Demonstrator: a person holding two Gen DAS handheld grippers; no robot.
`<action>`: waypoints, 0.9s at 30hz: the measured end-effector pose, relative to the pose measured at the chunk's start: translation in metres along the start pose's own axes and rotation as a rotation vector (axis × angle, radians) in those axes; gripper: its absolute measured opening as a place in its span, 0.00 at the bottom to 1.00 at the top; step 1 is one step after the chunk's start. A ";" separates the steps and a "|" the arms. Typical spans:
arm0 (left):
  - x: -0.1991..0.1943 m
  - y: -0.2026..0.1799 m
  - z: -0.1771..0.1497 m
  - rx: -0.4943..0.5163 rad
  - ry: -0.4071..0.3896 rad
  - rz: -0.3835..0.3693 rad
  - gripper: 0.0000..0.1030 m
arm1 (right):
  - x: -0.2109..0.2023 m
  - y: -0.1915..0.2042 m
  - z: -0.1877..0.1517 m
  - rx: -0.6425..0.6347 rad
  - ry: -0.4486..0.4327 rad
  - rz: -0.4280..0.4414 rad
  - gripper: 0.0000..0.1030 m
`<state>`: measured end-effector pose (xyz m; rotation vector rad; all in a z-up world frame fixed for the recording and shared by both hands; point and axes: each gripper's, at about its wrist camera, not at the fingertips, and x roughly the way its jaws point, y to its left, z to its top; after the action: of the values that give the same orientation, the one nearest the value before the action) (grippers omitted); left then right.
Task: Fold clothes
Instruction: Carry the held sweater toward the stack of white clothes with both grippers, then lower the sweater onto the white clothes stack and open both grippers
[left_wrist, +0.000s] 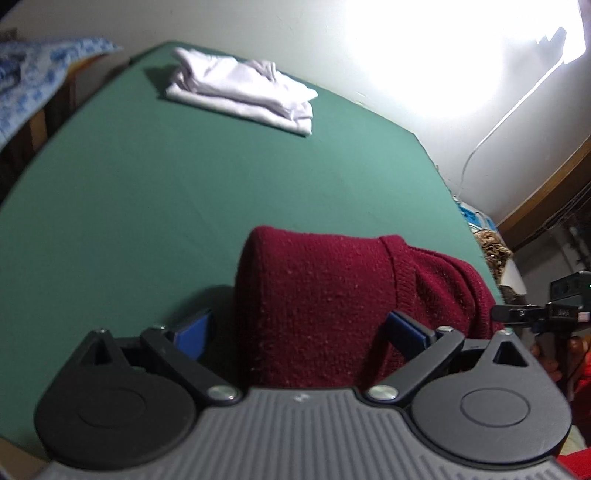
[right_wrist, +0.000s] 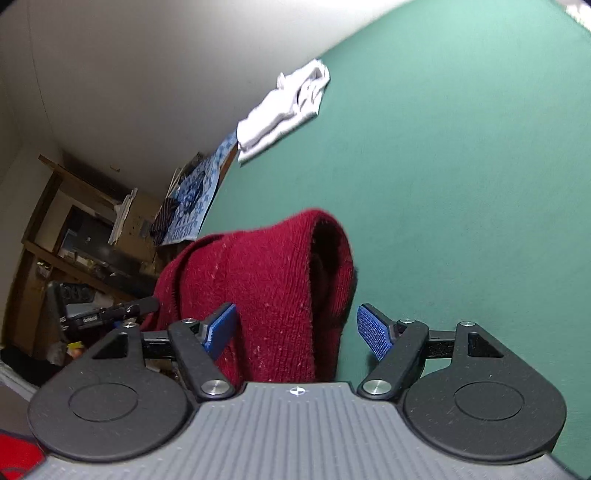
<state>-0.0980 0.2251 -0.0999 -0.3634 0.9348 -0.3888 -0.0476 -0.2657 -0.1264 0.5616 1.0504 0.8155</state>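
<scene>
A dark red knitted sweater (left_wrist: 314, 288) lies bunched on the green table (left_wrist: 147, 203), close in front of both grippers. My left gripper (left_wrist: 299, 332) is open, its blue pads standing on either side of the sweater's fold without pressing on it. The right wrist view shows the same sweater (right_wrist: 266, 280) humped up between the wide-open jaws of my right gripper (right_wrist: 297, 332). There, the left pad (right_wrist: 221, 328) lies against the knit and the right pad (right_wrist: 373, 336) stands clear of it. The other hand-held gripper (left_wrist: 535, 314) shows at the right edge of the left wrist view.
A folded white garment (left_wrist: 243, 92) (right_wrist: 280, 110) lies at the far side of the table (right_wrist: 461, 184). A blue patterned cloth (left_wrist: 29, 74) (right_wrist: 195, 199) hangs beyond the table's edge. Wooden shelves (right_wrist: 74, 221) stand further back. A bright lamp (left_wrist: 443, 48) glares on the wall.
</scene>
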 end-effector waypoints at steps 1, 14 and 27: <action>0.007 0.001 -0.001 -0.006 0.016 -0.020 0.97 | 0.003 -0.001 -0.001 0.009 0.018 0.010 0.73; 0.039 -0.022 -0.019 0.073 0.041 -0.085 0.82 | 0.028 0.002 -0.015 0.030 0.005 0.100 0.75; -0.009 -0.037 0.134 0.219 -0.238 -0.065 0.53 | 0.005 0.086 0.096 -0.002 -0.205 0.163 0.45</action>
<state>0.0021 0.2146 -0.0031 -0.2335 0.6424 -0.4915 0.0144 -0.2134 -0.0264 0.7203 0.8235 0.8818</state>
